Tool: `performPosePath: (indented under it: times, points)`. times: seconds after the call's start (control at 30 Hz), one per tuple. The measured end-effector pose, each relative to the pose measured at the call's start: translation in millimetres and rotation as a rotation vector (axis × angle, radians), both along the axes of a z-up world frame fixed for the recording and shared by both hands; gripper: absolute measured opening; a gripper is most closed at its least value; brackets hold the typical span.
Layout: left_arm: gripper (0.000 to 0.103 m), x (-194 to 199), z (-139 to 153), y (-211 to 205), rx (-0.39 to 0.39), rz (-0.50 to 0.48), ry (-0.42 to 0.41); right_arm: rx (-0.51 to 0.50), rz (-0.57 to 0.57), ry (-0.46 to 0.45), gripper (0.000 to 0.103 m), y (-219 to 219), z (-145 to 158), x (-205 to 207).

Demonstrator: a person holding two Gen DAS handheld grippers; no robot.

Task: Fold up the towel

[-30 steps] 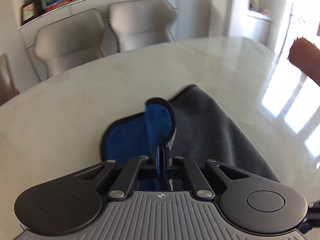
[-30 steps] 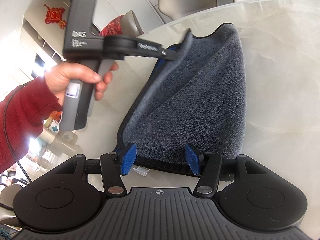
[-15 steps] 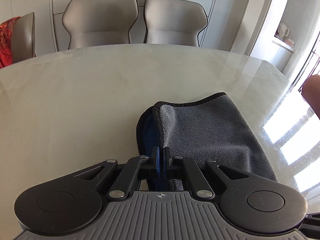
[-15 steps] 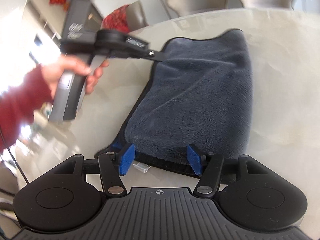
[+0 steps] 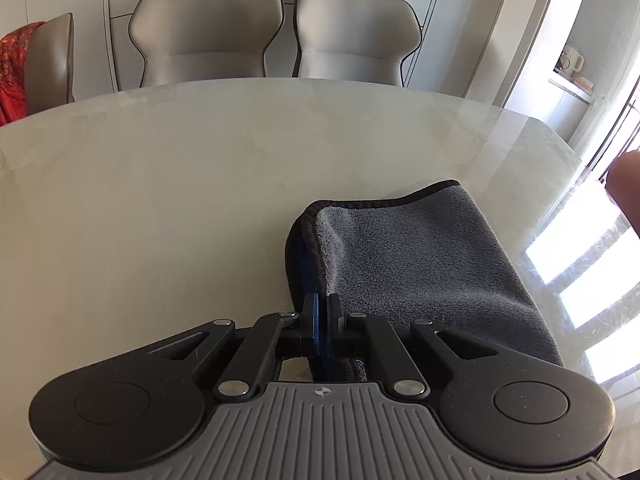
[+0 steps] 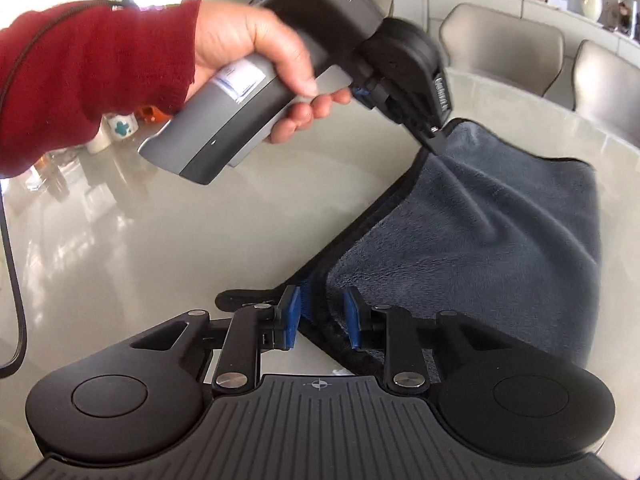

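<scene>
A grey towel (image 5: pixel 420 264) with a black hem and a blue underside lies folded on the pale table (image 5: pixel 160 200). My left gripper (image 5: pixel 321 312) is shut on the towel's near left corner, low over the table. In the right wrist view the same towel (image 6: pixel 500 248) spreads to the right. The left gripper (image 6: pixel 434 142) pinches its far corner there. My right gripper (image 6: pixel 320 316) is open, with its blue pads either side of the towel's near corner edge.
Two grey chairs (image 5: pixel 208 36) stand behind the table's far edge, and a third with a red cloth (image 5: pixel 16 68) is at the left. A cable (image 6: pixel 12 264) hangs at the left. Small items (image 6: pixel 120 128) sit far across the table.
My left gripper has carried the towel corner over and down, so the blue underside is covered. My right gripper has narrowed and moved to the towel's near corner.
</scene>
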State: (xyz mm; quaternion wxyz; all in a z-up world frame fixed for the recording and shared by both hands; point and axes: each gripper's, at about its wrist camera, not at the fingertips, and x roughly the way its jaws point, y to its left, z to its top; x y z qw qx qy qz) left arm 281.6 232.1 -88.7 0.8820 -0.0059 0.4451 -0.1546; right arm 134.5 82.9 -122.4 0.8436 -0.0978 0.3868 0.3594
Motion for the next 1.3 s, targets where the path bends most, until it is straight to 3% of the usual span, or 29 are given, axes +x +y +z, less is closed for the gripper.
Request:
performPosePath:
  times: [0.23,0.33,0.6,0.83,0.97,1.07,1.2,1.3]
  points:
    - [0.004,1.6,-6.9,1.0,-0.008,0.004,0.017,-0.044,0.013,-0.046,0.026,14.0,-0.9,-0.2]
    - [0.004,1.2,-7.7,1.4,-0.006,-0.001,0.018,-0.045,-0.020,-0.046,0.012,14.5,1.4,-0.3]
    - [0.005,-1.8,-3.6,3.6,-0.002,-0.009,0.009,0.050,-0.033,0.054,0.008,-3.3,11.9,4.6]
    - [0.007,0.9,-7.8,1.9,0.021,-0.006,0.020,0.072,-0.025,0.093,0.008,-4.3,8.3,7.5]
    - [0.015,1.8,-9.5,1.6,0.037,-0.003,0.022,0.062,-0.017,0.093,0.013,-0.6,4.1,8.3]
    - [0.020,-3.5,-5.1,2.0,0.058,0.002,0.014,0.084,-0.008,0.086,0.021,-4.2,8.8,6.0]
    - [0.039,-19.2,7.7,2.8,0.101,0.007,-0.023,0.117,0.010,0.062,0.027,-11.4,19.9,-0.2]
    - [0.047,-35.8,21.2,5.0,0.121,0.029,-0.060,0.146,0.036,0.058,0.028,-17.6,26.8,-8.3]
